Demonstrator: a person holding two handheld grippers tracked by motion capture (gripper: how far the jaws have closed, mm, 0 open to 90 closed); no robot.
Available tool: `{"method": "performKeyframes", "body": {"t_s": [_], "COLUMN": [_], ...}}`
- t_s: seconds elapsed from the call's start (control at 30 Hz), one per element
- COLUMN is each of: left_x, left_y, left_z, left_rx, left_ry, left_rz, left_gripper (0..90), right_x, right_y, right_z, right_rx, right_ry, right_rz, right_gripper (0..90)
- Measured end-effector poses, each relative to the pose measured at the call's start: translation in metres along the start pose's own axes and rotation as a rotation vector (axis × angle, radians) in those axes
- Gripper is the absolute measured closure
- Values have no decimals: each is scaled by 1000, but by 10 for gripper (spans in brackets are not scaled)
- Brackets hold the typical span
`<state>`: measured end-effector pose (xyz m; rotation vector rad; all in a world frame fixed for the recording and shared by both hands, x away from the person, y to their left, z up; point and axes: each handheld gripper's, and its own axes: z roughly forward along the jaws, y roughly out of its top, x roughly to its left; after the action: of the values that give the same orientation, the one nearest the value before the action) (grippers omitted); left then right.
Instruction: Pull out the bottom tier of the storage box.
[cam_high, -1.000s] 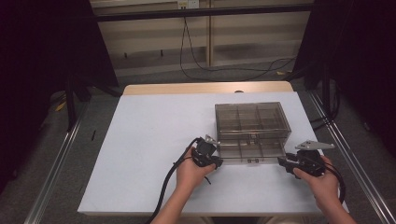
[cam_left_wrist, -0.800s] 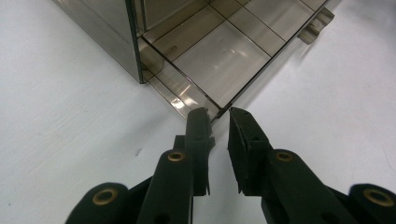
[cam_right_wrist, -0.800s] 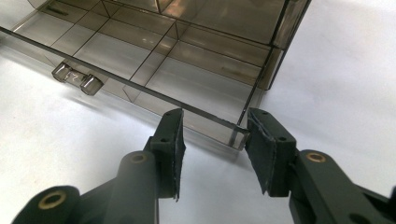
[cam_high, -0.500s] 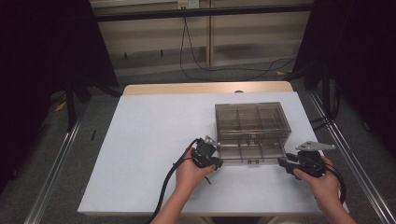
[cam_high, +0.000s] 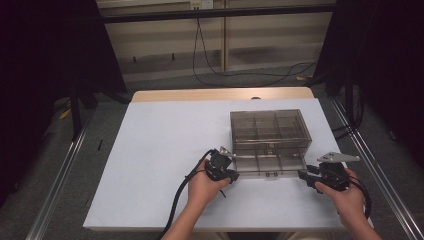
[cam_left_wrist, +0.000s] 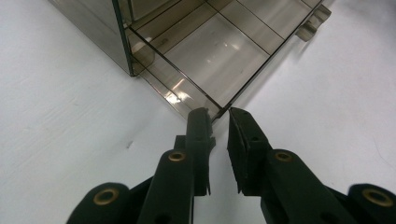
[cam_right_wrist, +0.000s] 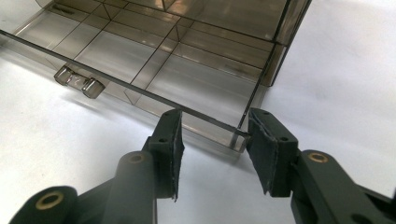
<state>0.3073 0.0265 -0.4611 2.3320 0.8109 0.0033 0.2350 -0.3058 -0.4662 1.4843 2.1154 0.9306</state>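
Observation:
A smoky clear drawer box (cam_high: 267, 125) stands on the white table (cam_high: 165, 145), its bottom drawer (cam_high: 270, 162) pulled out toward me. My left gripper (cam_high: 234, 175) sits at the drawer's front left corner. In the left gripper view the jaws (cam_left_wrist: 218, 114) are nearly together, pinching that corner of the drawer (cam_left_wrist: 215, 46). My right gripper (cam_high: 302, 176) is at the front right corner. There the gripper (cam_right_wrist: 215, 126) stands open, with the corner of the drawer (cam_right_wrist: 201, 88) between the jaws and not touched. The drawer's compartments look empty.
The drawer's small front handle (cam_right_wrist: 78, 83) sits midway along its front wall. Bare white tabletop spreads left of the box. Metal rails (cam_high: 60, 175) run along both sides of the table, and cables lie on the floor beyond.

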Motion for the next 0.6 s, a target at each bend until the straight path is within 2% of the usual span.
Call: {"method": "performKeyframes", "body": {"t_s": [0.03,0.07,0.17,0.33,0.37,0.4,0.6], "left_x": [0,1,-1,-2,-1,-2,-3], "left_y": [0,0,-1,-2,-3,-3,-4], "left_z": [0,-1,0,0,-1,0,-1], "left_rx": [-2,9,-3,-4,7,-6,-2], "left_ry": [-1,-3,-3,-5,-8,-6,-5], "left_rz": [1,19,2,1,19,4,6], "left_gripper": [786,786,786,786,786,786,786], "right_x": [0,0,1,1,1,1,1], "right_y": [0,-1,-1,-2,-2,-2,-3], "right_z": [0,-1,-1,-2,-2,-2,-3], "right_rx": [1,2,-1,-2,-1,0,2], "right_ry": [0,-2,2,3,4,4,7], "right_rz": [-1,0,2,-1,1,0,3], "right_gripper": [562,562,563,561,561,561,559]}}
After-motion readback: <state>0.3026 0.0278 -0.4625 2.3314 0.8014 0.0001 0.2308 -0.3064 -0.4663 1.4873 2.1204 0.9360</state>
